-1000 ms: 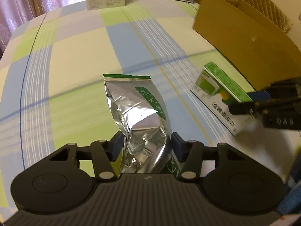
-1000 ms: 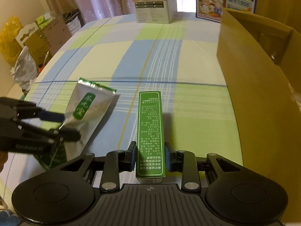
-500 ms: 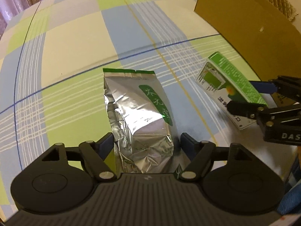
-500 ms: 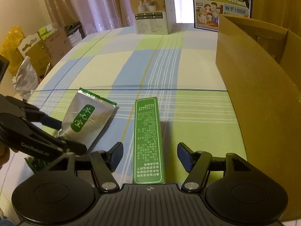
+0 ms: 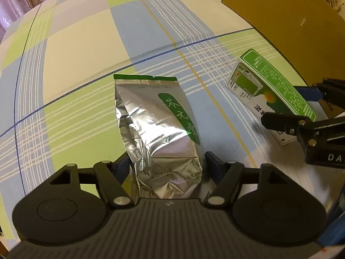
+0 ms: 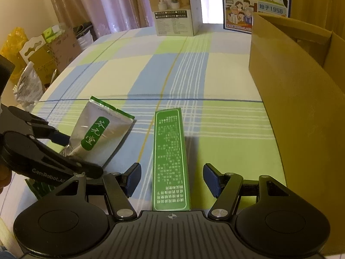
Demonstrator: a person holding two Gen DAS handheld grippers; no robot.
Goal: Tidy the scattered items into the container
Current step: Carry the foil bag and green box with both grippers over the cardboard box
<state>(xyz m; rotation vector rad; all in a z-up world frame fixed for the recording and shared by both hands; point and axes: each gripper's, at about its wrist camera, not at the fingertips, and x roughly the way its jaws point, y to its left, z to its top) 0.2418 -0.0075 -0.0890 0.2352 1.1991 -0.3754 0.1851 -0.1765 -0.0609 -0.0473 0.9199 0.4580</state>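
1. On the counter (image 6: 226,129), which wears a checked cloth of green, blue and cream, lie a silver foil pouch (image 5: 157,133) and a long green carton (image 6: 170,157), side by side but apart.
2. The left hand-held gripper (image 5: 167,166) points steeply down over the near end of the foil pouch; the pouch sits between its blue pads, and its jaws have just been closing a little after opening. The left pad is right at the crumpled foil, the right pad shows a sliver of a gap, so the jaws stand apart rather than clamped.
3. The right hand-held gripper (image 6: 172,178) straddles the near end of the green carton with clear cloth showing on both sides; its jaws have just opened and now stand apart, off the carton.
4. The brown cardboard box (image 6: 301,90), open at the top, stands at the right of the counter, near the carton and not touching it.
5. At the far edge of the counter stand a small printed box (image 6: 176,10) and a blue illustrated carton (image 6: 254,2).
6. Beyond the left edge sit cardboard boxes and bags (image 6: 38,51) before a curtain (image 6: 103,2).
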